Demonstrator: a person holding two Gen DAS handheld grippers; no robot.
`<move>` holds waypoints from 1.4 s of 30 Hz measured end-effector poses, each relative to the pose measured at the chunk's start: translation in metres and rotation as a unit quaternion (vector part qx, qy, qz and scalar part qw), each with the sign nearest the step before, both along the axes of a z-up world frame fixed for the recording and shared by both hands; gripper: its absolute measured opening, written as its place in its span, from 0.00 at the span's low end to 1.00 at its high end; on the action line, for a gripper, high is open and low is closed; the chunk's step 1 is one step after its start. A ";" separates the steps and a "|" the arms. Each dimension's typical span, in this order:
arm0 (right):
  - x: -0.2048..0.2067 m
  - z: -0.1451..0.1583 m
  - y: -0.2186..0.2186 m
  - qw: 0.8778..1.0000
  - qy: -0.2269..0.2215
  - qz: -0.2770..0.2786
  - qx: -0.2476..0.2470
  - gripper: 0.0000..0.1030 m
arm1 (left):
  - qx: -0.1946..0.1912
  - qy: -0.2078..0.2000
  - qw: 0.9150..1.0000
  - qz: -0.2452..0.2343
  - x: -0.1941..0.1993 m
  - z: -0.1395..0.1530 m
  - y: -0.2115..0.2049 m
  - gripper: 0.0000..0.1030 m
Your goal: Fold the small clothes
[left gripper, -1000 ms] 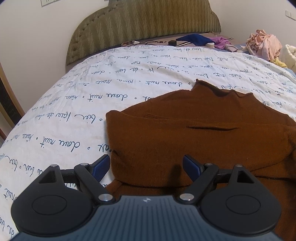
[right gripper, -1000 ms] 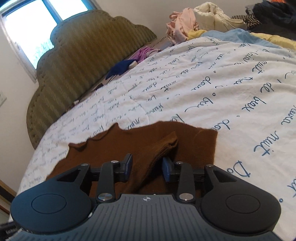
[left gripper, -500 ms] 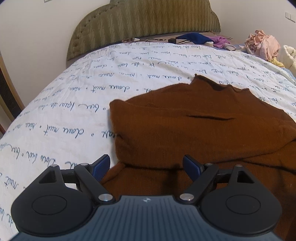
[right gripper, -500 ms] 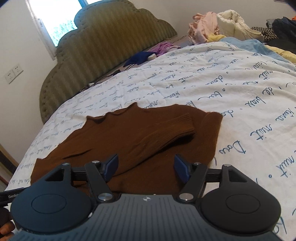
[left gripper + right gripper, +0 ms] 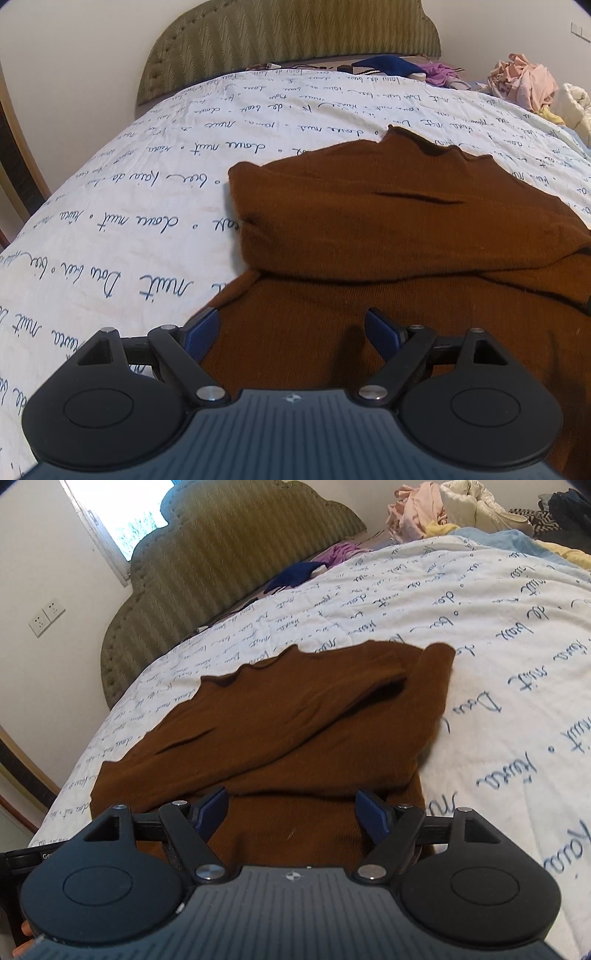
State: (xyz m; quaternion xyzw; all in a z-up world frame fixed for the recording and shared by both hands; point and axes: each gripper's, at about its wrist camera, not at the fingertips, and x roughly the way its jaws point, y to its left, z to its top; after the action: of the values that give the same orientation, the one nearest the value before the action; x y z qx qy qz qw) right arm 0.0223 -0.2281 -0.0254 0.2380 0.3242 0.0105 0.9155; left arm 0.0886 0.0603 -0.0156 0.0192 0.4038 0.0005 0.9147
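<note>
A brown knit sweater [image 5: 388,229] lies on the white bedspread with blue script [image 5: 129,206], its sleeves folded across the body. It also shows in the right wrist view [image 5: 280,716], with one sleeve lying diagonally over the chest. My left gripper [image 5: 291,332] is open and empty, low over the sweater's lower left part. My right gripper [image 5: 291,812] is open and empty, over the sweater's lower right part.
An olive padded headboard [image 5: 288,37] stands at the far end. A pile of pink and cream clothes [image 5: 524,85] lies at the far right of the bed. A blue garment [image 5: 295,574] and a purple one [image 5: 341,552] lie by the headboard.
My right gripper opened and let go of the sleeve, which now lies on the sweater, then drew back toward the hem. My left gripper also drew back, staying open.
</note>
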 end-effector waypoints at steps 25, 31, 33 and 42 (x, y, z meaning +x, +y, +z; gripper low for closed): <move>-0.060 0.003 0.016 0.998 0.011 0.058 0.022 0.83 | -0.006 0.010 1.000 0.006 -0.044 -0.006 0.007 0.84; -0.073 0.002 0.014 0.997 0.016 0.067 0.034 0.85 | -0.015 0.003 1.000 0.019 -0.058 0.002 0.015 0.84; -0.077 0.002 0.013 0.997 0.017 0.069 0.035 0.85 | -0.014 0.003 1.000 0.021 -0.061 0.003 0.017 0.84; -0.091 0.003 0.010 0.996 0.018 0.072 0.039 0.86 | -0.005 0.008 1.000 0.030 -0.069 0.005 0.024 0.84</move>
State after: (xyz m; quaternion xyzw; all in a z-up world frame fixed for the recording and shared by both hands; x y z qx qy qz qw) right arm -0.0688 -0.2180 -0.0228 0.2497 0.3563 0.0849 0.8964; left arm 0.0193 0.0843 -0.0110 0.0022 0.4111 0.0256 0.9112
